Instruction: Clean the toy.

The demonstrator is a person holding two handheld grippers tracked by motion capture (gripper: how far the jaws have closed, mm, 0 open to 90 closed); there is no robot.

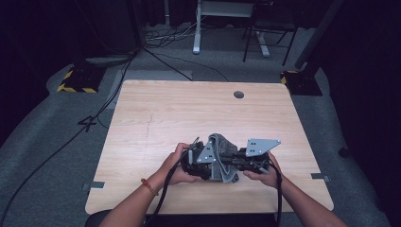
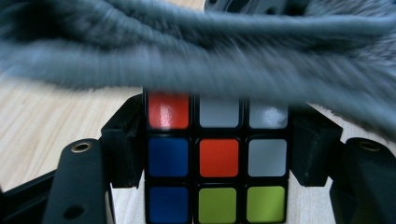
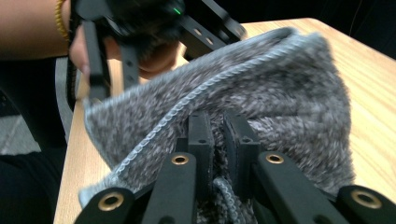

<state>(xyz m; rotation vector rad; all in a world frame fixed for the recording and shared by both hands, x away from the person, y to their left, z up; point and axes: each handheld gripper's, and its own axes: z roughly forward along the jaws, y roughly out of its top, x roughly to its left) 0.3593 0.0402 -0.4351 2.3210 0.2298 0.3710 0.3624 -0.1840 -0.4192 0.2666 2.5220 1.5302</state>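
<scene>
A scrambled Rubik's cube (image 2: 217, 158), with red, white, blue, orange and green stickers facing the camera, sits between the black jaws of my left gripper (image 2: 217, 156), whose pads (image 2: 123, 154) press on its two sides. A fuzzy grey cloth (image 2: 224, 56) hangs blurred across the cube's top. My right gripper (image 3: 219, 135) is shut on a fold of this grey cloth (image 3: 280, 93), and the left gripper (image 3: 140, 28) and its hand appear beyond it. In the high view both grippers meet at the cloth (image 1: 222, 142) near the table's front: left gripper (image 1: 205, 163), right gripper (image 1: 231, 160).
The light wooden table (image 1: 189, 109) has a round cable hole (image 1: 239, 94) near its far edge. Black cables trail from both grippers over the front edge. Yellow-and-black stand bases (image 1: 75, 82) and desk legs (image 1: 196, 45) stand on the grey floor behind.
</scene>
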